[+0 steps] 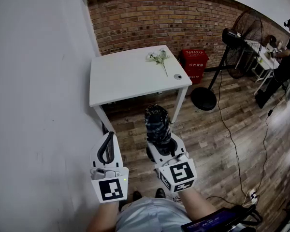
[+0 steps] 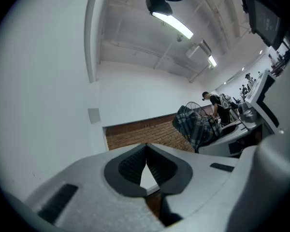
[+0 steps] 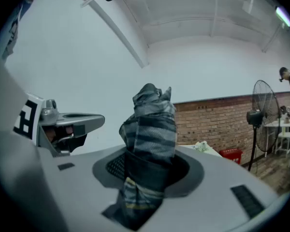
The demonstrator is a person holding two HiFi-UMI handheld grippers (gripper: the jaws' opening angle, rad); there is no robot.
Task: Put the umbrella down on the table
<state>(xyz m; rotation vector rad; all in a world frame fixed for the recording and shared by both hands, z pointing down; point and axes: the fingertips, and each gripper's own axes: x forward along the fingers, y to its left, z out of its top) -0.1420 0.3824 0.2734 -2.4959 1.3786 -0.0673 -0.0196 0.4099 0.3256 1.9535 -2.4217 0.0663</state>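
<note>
While I hold short of the smooth white table (image 1: pixel 121 76), the folded umbrella (image 1: pixel 158 123) hangs in the air over the plank floor (image 1: pixel 232 129), not on the tabletop. It's a crumpled bundle of dark striped fabric, soft and creased, standing up out of my right gripper (image 1: pixel 160 148). Its ribbed grey pads (image 3: pixel 115 168) are partly spread and clamped on the umbrella's lower part. My left gripper (image 1: pixel 108 138) has its jaws pressed together at the tips, nothing between them. Rough red brick wall (image 1: pixel 174 18) beyond the table.
</note>
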